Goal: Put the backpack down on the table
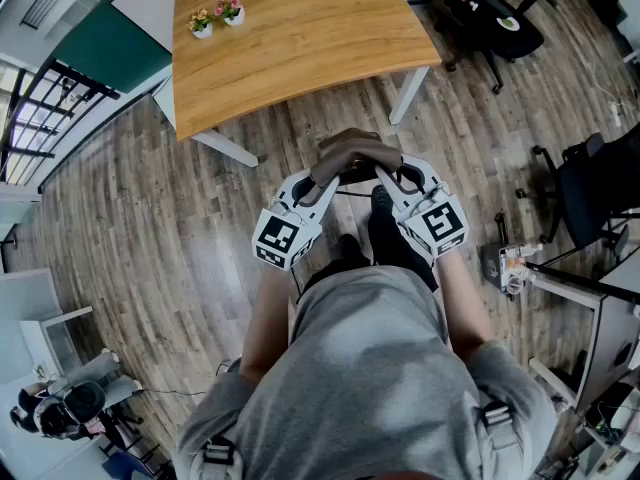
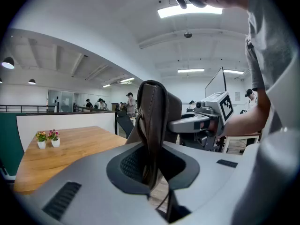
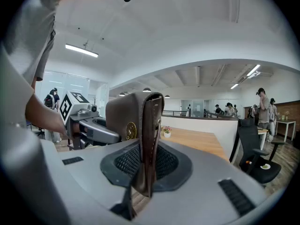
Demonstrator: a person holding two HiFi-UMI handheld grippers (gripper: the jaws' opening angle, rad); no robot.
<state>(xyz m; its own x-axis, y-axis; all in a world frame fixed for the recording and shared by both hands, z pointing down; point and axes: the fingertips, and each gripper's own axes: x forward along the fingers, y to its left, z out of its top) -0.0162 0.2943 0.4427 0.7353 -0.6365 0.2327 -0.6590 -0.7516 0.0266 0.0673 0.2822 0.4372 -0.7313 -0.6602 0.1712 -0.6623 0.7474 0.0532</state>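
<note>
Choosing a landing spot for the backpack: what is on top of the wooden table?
Two small flowerpots stand near the left edge of the wooden table; nothing else shows. Its far edge is out of frame.

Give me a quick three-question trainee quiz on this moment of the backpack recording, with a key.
1. Multiple choice: the left gripper and the right gripper are each shut on: A) the backpack; B) a chair; C) nothing.
2. Short answer: what stands on the table?
3. True or false: the backpack already lies on the table.

Key
1. A. Each pair of jaws pinches a brown strap of the backpack.
2. Two small flowerpots, near one corner.
3. False. It is held above the floor, short of the table's near edge.
</note>
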